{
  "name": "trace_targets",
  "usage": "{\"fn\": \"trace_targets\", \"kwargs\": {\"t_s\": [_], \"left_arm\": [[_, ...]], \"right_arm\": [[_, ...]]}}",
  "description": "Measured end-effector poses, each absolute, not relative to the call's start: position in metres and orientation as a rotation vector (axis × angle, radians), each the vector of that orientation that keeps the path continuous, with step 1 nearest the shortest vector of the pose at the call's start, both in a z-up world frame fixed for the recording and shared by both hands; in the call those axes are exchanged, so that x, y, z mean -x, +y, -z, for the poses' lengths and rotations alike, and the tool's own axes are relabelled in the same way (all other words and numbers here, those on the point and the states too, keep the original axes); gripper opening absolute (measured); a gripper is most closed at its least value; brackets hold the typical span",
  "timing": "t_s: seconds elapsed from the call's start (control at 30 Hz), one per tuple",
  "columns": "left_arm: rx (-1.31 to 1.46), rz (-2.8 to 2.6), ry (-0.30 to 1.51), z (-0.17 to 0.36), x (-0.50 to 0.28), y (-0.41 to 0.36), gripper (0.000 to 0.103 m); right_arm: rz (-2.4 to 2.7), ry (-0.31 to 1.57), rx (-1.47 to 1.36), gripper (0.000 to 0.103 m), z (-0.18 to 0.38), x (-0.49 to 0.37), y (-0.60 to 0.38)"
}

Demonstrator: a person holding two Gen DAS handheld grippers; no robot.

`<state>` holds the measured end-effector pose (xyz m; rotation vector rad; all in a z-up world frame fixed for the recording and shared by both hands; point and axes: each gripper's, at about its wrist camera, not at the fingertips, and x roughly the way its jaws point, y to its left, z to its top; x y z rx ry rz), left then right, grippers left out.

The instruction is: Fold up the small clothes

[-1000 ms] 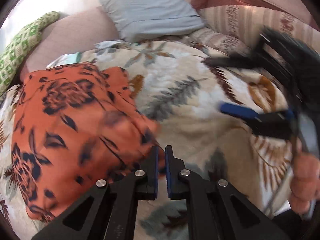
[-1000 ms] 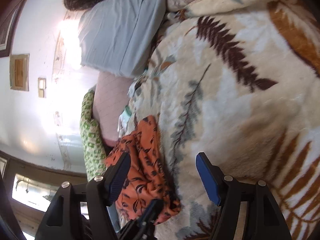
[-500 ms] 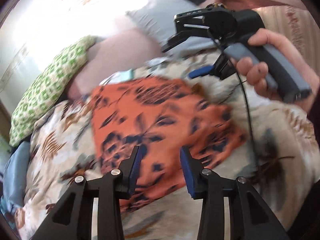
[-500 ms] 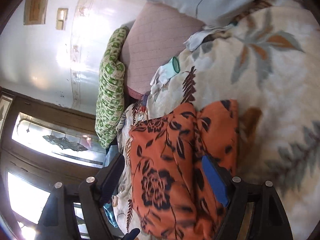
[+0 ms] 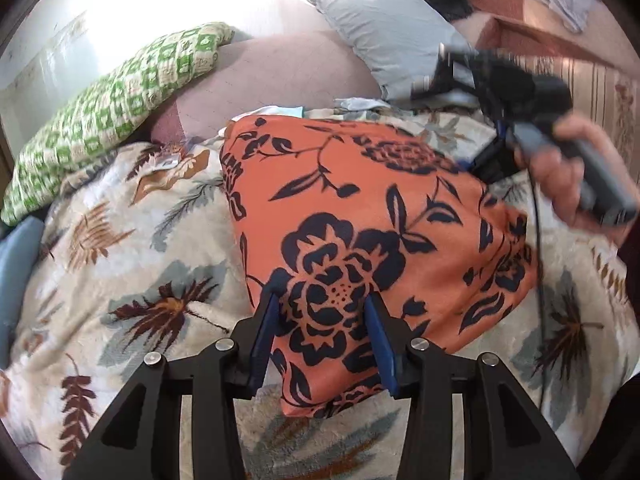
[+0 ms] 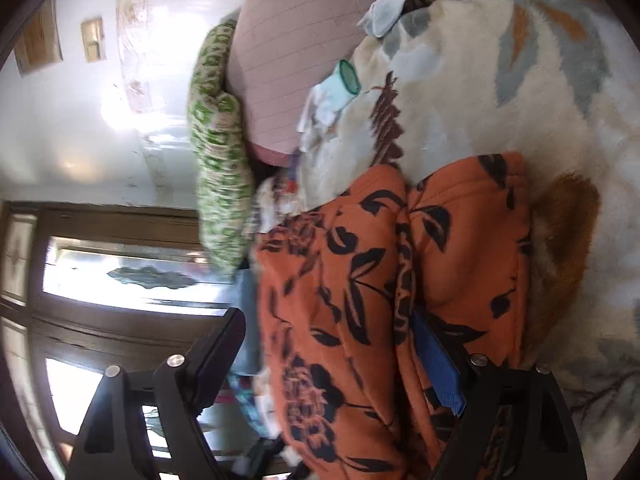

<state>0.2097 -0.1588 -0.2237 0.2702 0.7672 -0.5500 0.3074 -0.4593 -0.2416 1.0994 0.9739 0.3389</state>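
An orange garment with a black flower print (image 5: 360, 220) lies folded on a cream leaf-patterned blanket (image 5: 140, 280). My left gripper (image 5: 322, 336) is open, its jaws standing over the garment's near edge. My right gripper (image 6: 336, 360) is open over the garment (image 6: 340, 300); its blue pad (image 6: 438, 368) sits at the fold line. In the left wrist view the right gripper (image 5: 476, 160) is held by a hand at the garment's far right edge.
A green checked pillow (image 5: 112, 112), a pink cushion (image 5: 280, 76) and a grey pillow (image 5: 384, 36) line the back of the bed. Small white and teal clothes (image 6: 332, 96) lie by the cushion. A window (image 6: 120, 280) is at the left.
My left gripper opened, let go of the garment's edge and pulled back to its near edge. My right gripper swung from the bare blanket onto the garment.
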Motion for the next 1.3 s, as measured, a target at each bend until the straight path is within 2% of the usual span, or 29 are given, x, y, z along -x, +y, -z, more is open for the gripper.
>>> {"fn": "trace_targets", "kwargs": {"t_s": [0.1, 0.13, 0.2, 0.3, 0.4, 0.47, 0.57, 0.73, 0.83, 0.9, 1.0, 1.1, 1.23, 1.3], "left_arm": [[-0.231, 0.558, 0.788, 0.223, -0.220, -0.154, 0.045], [-0.230, 0.554, 0.787, 0.223, -0.222, -0.153, 0.046], [-0.222, 0.536, 0.788, 0.222, -0.226, -0.149, 0.046], [-0.148, 0.510, 0.826, 0.221, -0.237, -0.137, 0.046], [-0.054, 0.494, 0.857, 0.218, -0.247, -0.122, 0.049], [-0.029, 0.491, 0.854, 0.216, -0.248, -0.117, 0.055], [-0.043, 0.484, 0.832, 0.214, -0.247, -0.117, 0.055], [-0.049, 0.463, 0.828, 0.217, -0.254, -0.120, 0.055], [-0.044, 0.475, 0.824, 0.217, -0.254, -0.122, 0.055], [-0.043, 0.496, 0.808, 0.214, -0.252, -0.125, 0.055], [-0.072, 0.506, 0.799, 0.215, -0.249, -0.134, 0.055], [-0.080, 0.517, 0.816, 0.220, -0.249, -0.141, 0.055], [-0.128, 0.526, 0.851, 0.229, -0.250, -0.150, 0.056], [-0.166, 0.530, 0.870, 0.234, -0.250, -0.153, 0.059]], "right_arm": [[-0.288, 1.012, -1.035, 0.085, 0.250, -0.308, -0.447], [-0.285, 0.999, -1.032, 0.082, 0.251, -0.307, -0.442], [-0.302, 1.004, -1.010, 0.042, 0.247, -0.308, -0.433], [-0.311, 0.950, -0.972, 0.032, 0.224, -0.304, -0.417], [-0.344, 0.870, -0.918, 0.029, 0.187, -0.292, -0.404], [-0.332, 0.826, -0.895, 0.028, 0.167, -0.279, -0.403], [-0.248, 0.804, -0.894, 0.028, 0.164, -0.258, -0.417], [-0.020, 0.934, -1.002, 0.028, 0.232, -0.248, -0.463], [-0.001, 1.022, -1.202, 0.044, 0.269, -0.246, -0.482], [0.023, 1.004, -1.180, 0.048, 0.251, -0.243, -0.488], [0.059, 0.831, -1.024, 0.055, 0.197, -0.234, -0.491], [-0.023, 0.708, -0.952, 0.056, 0.168, -0.238, -0.479], [-0.054, 0.771, -0.845, 0.056, 0.181, -0.282, -0.447], [-0.038, 0.873, -0.838, 0.056, 0.206, -0.306, -0.439]]}}
